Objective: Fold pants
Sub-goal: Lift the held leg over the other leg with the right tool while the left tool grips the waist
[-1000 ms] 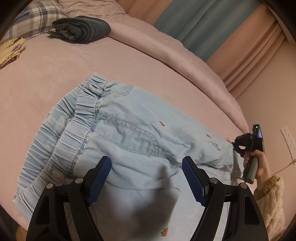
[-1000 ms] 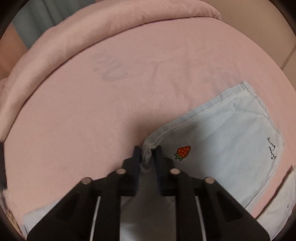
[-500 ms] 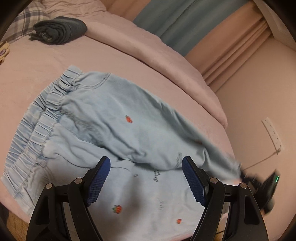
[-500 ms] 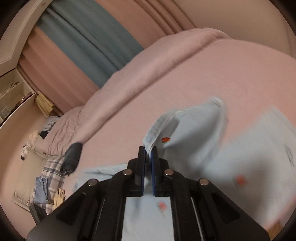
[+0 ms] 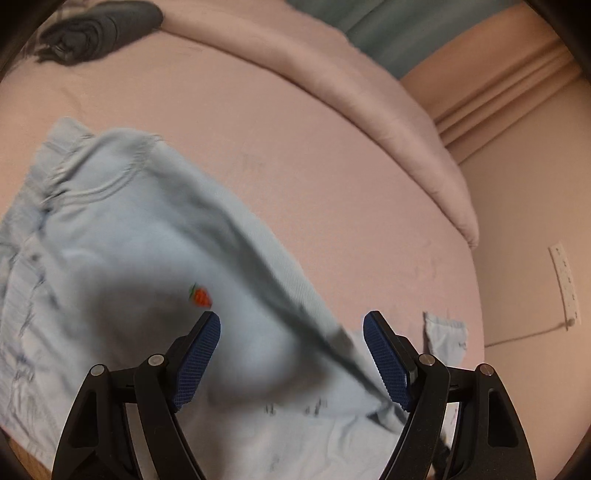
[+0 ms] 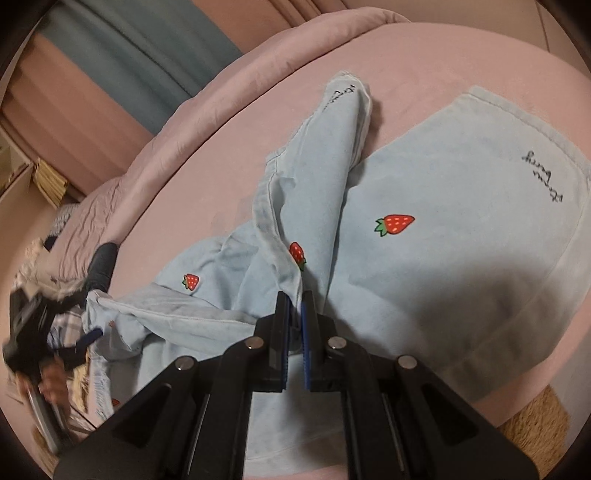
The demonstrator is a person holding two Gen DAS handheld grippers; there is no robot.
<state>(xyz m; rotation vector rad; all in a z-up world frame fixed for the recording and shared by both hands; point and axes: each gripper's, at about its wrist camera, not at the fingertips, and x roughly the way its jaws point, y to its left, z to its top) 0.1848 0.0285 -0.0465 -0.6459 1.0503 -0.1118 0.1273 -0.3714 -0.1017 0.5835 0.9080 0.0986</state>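
Light blue pants (image 6: 461, 221) with strawberry prints lie on the pink bed (image 6: 207, 177). My right gripper (image 6: 293, 299) is shut on the hem edge of one pant leg (image 6: 314, 177), which is lifted and doubled back over the rest of the pants. The other leg lies flat to the right. My left gripper (image 5: 291, 325) hovers open over the blurred pants (image 5: 129, 229), its blue pads clear of the cloth. In the right wrist view the left gripper (image 6: 79, 343) shows blurred at the far left by the waistband end, held in a hand (image 6: 51, 384).
A dark folded garment (image 5: 99, 29) rests at the far end of the bed (image 5: 314, 155), near plaid bedding (image 6: 62, 221). A rolled pink duvet (image 5: 369, 85) runs along the far side. Wall socket and cable (image 5: 565, 284) are at right. A woven mat (image 6: 535, 424) lies below the bed edge.
My right gripper has carried the leg hem off the bed and across toward the waistband, so the leg now folds back. The left gripper has shifted along the pants, still open.
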